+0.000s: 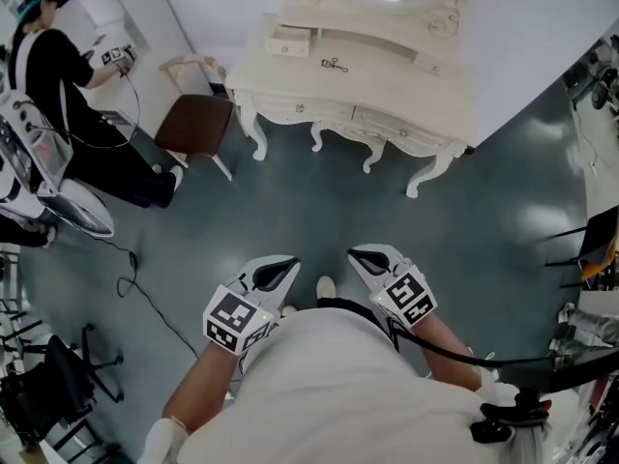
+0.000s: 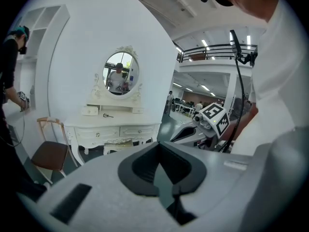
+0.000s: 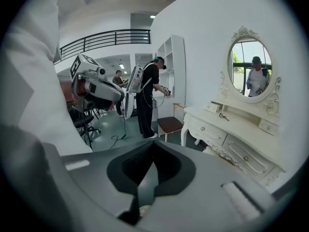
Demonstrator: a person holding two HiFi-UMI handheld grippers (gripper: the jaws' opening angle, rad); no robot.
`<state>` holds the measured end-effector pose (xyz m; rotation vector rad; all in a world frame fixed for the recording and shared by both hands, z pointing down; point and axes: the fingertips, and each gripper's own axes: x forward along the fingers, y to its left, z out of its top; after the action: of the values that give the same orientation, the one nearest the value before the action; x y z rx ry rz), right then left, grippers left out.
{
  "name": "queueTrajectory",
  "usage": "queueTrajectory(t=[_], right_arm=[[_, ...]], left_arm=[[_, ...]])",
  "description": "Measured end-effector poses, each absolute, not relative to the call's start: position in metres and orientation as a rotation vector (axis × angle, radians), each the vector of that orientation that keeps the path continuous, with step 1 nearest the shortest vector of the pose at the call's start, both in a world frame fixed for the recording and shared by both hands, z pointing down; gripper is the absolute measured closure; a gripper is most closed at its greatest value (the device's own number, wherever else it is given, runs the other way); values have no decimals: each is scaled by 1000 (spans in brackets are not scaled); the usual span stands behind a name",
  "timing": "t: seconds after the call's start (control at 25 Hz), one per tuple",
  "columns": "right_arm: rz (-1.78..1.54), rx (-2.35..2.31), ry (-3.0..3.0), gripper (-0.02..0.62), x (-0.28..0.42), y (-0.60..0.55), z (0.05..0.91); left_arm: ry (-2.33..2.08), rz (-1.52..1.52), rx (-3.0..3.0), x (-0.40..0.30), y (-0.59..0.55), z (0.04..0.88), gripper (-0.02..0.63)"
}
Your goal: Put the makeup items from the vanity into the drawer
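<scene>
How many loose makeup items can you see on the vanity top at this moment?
1: a small dark item lies on the vanity top, between the two small drawer boxes. Other items may be there but too small to make out, or inside the drawers.

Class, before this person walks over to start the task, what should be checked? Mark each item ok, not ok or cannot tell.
1. Left gripper free: ok, fingers together on nothing.
2. Right gripper free: ok, fingers together on nothing.
3. Item located: ok, a small dark item lies on the vanity; what it is, cannot tell.
4. Drawer open: not ok, the front drawers look shut.
5. Vanity in reach: not ok, open floor lies between.
6. Path clear: ok, the chair stands off to the vanity's left.
</scene>
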<state>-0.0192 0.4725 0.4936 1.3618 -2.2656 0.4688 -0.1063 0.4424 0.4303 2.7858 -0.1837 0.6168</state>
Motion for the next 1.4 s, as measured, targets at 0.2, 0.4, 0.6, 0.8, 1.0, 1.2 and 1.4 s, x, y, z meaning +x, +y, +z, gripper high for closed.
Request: queueTrajectory(t=[0.2,0.4,0.6,0.8,1.0,1.2,1.4], right_arm=[[431,1377,-2276,540,19,448,498],[483,1419,-2261,516,31,419,510],[497,1428,-2226,506,35,361,519],[532,1475,-2176,507,37,276,520],[521,1541,-2117,515,34,186,505],[520,1622,-2057,526,37,119,496],[514,1637,-1999,560,56,82,497]], left_arm=[[-203,657,2819,-66,423,429,604],[-183,671,2799,-57,394,433,603],[-144,661,2800,-53,332,444,603],[-62,628,2812,-52,242,443,591],[44,613,2810,-63,158,430,588],[108,628,2815,-78,90,433,604],[71,568,2790,-80,47,431,604]])
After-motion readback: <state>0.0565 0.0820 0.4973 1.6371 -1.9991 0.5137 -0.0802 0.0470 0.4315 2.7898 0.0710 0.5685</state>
